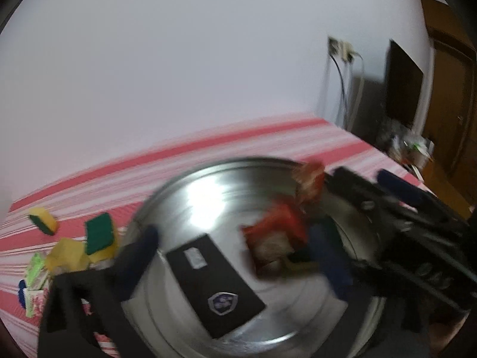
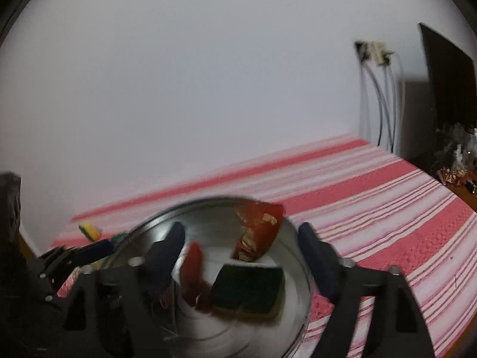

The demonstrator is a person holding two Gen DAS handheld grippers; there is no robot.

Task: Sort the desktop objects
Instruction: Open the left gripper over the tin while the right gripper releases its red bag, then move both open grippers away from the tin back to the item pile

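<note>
Here we hold both grippers, left gripper [image 1: 238, 253] and right gripper [image 2: 241, 253], jaws open and empty, over the metal bowl [image 1: 208, 179] holding a black card [image 1: 214, 280] and red packets [image 2: 258, 229].

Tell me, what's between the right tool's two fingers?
A red packet and a green sponge, both in the metal bowl, sit between the fingers of the open right tool. The right wrist view shows it.

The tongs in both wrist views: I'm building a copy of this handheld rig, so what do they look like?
Both pairs look alike: the left tongs and right tongs have matte black, angular plastic frames with triangular cut-outs and visible screw heads. Each finger ends in a dark blue, rounded pad. No cables or sleeves show.
</note>
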